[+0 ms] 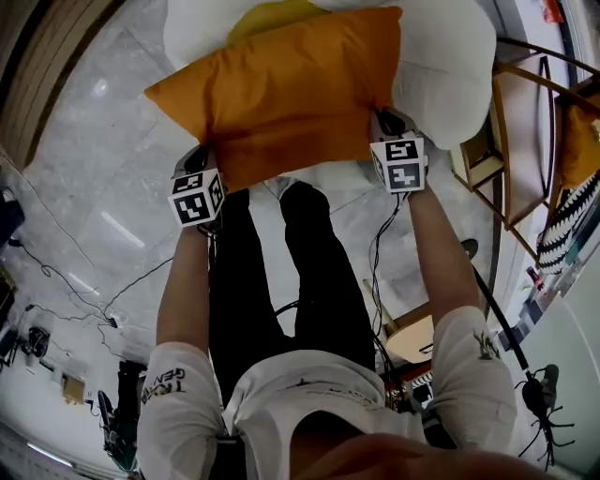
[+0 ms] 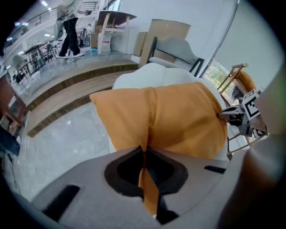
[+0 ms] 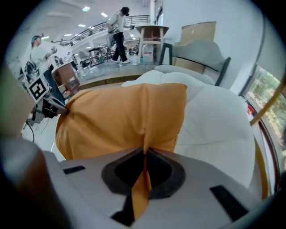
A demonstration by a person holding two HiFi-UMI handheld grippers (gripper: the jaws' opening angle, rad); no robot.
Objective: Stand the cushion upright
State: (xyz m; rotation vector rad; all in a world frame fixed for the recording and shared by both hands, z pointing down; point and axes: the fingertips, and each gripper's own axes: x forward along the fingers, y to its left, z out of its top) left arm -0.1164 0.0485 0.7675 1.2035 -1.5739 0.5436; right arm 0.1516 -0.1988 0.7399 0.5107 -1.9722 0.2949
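Observation:
An orange cushion [image 1: 281,94] hangs lifted off a big white beanbag seat [image 1: 445,66], its near edge toward me. My left gripper [image 1: 203,157] is shut on the cushion's near left corner, and a fold of orange fabric is pinched between its jaws [image 2: 143,154]. My right gripper [image 1: 384,122] is shut on the near right corner, with fabric likewise clamped in it [image 3: 145,156]. In the left gripper view the cushion [image 2: 178,120] spreads ahead with the right gripper [image 2: 230,115] at its far end. In the right gripper view the cushion [image 3: 116,120] ends at the left gripper [image 3: 56,106].
A yellow cushion [image 1: 272,14] peeks out behind the orange one. A wooden chair frame [image 1: 516,141] stands at the right, cables [image 1: 112,291] trail over the marble floor, and a wooden step [image 1: 37,75] runs along the left. A grey chair [image 3: 201,53] stands behind the beanbag, with people [image 3: 118,31] far off.

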